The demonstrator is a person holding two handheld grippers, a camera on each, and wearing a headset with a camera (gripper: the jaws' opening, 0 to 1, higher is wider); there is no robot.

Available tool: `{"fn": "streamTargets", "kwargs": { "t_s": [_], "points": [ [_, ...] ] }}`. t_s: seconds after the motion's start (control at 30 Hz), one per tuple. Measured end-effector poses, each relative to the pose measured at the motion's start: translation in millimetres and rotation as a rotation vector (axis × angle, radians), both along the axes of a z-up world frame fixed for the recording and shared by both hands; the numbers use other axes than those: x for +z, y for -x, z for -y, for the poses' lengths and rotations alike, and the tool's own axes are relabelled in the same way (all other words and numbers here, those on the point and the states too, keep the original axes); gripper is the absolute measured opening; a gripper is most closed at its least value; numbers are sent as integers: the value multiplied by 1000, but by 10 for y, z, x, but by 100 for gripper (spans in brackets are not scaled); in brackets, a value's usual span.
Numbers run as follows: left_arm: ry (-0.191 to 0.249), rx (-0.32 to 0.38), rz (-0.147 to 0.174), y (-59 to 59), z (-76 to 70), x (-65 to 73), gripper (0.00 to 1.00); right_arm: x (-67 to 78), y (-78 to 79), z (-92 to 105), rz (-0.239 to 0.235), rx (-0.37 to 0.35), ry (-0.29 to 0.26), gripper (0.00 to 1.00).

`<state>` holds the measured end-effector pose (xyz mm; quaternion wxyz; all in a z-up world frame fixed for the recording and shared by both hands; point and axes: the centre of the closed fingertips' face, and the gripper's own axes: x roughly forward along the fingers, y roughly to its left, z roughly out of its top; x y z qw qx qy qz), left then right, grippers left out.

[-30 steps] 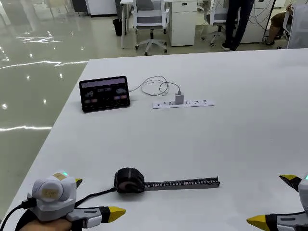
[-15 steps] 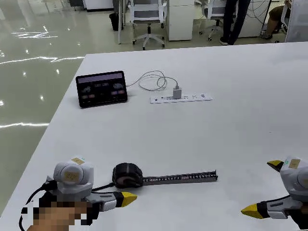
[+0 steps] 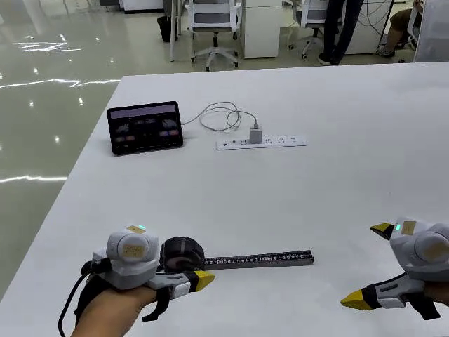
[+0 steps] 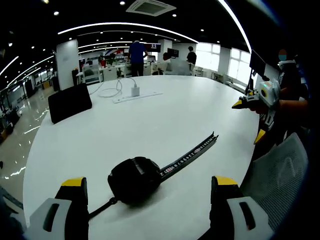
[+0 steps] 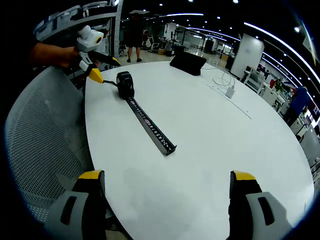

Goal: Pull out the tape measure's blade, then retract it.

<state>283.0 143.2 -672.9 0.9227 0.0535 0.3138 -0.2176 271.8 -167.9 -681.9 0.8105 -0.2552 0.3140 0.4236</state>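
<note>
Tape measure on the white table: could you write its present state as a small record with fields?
tape measure case: on the table, between the jaws of the left hand-held gripper
blade: pulled out, flat on the table
left hand-held gripper: open, not closed on the case
right hand-held gripper: open, apart from the blade tip

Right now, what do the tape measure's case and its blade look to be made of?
The case: black, rounded, dull with soft highlights, so likely rubber-coated plastic. The blade: a thin dark strip with pale printed marks, lying straight; probably coated steel, though I cannot be sure.
</note>
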Motion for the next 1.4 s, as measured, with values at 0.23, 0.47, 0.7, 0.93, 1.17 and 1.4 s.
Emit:
{"fn": "streamTargets", "kwargs": {
  "t_s": [0.23,0.47,0.7,0.93,1.17,1.4],
  "points": [
    [37,61,-9,-69,24,-51,99,-11,-71,-83,-12,62,30,98],
    [97,169,21,-174,37,22,98,-17,-149,-192,-27,134,58,97],
    [71,175,31,-224,66,-33,100,-17,-245,-305,-33,190,90,96],
    [72,165,40,-278,110,-154,100,-72,-316,-408,-57,251,126,95],
    [73,172,29,-291,95,-287,100,-197,-344,-484,-89,300,163,93],
    [105,229,36,-323,36,-308,100,-324,-365,-544,-119,350,198,90]
  ]
}}
